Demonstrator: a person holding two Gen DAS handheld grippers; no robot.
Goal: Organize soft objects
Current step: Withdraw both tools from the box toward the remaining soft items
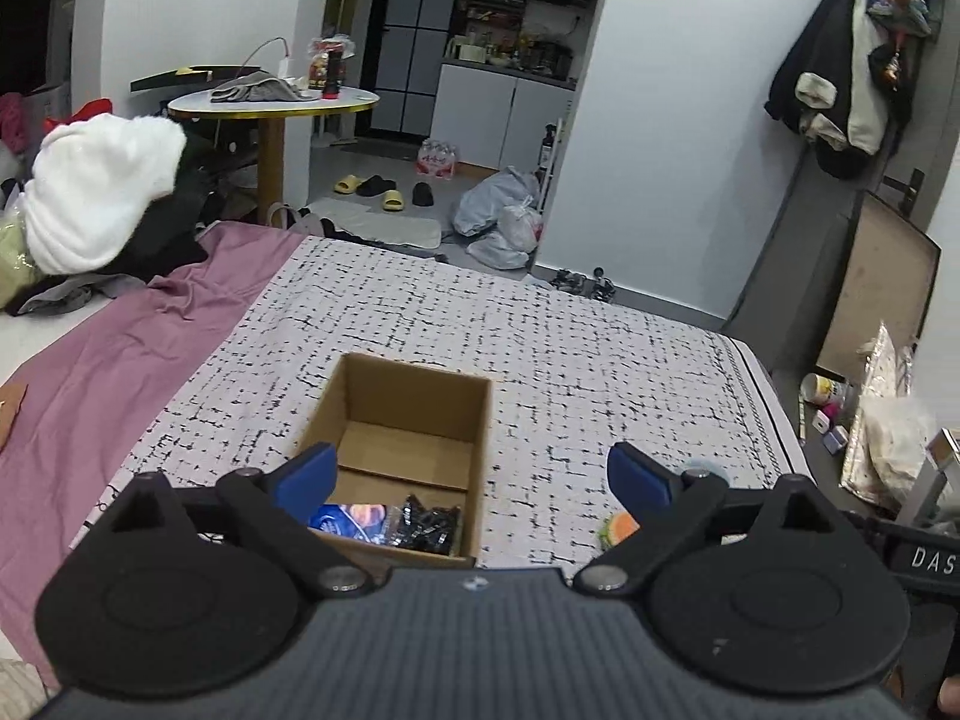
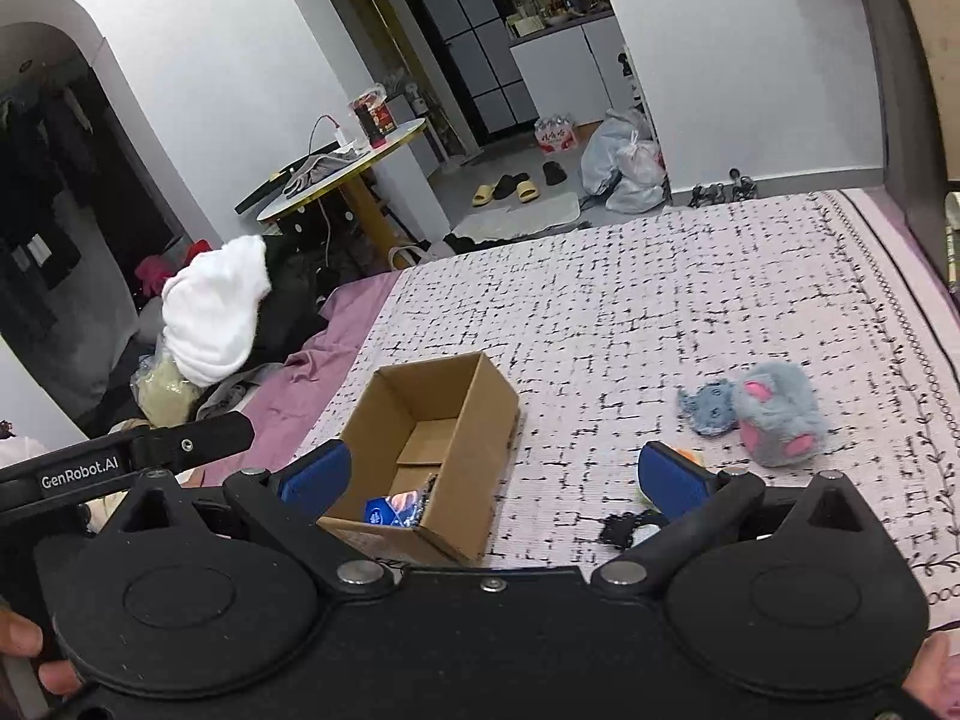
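An open cardboard box sits on the patterned bed cover. Inside lie a blue packet and a black bundle. My left gripper is open and empty, over the box's near end. My right gripper is open and empty, above the box's near right corner. A grey and pink plush and a small blue plush lie right of the box. An orange-green soft toy peeks out by each right finger. A small black item lies near it.
A purple sheet covers the bed's left side, with a white garment pile beyond. A round table, slippers and plastic bags stand past the bed. Clutter lies off the right edge.
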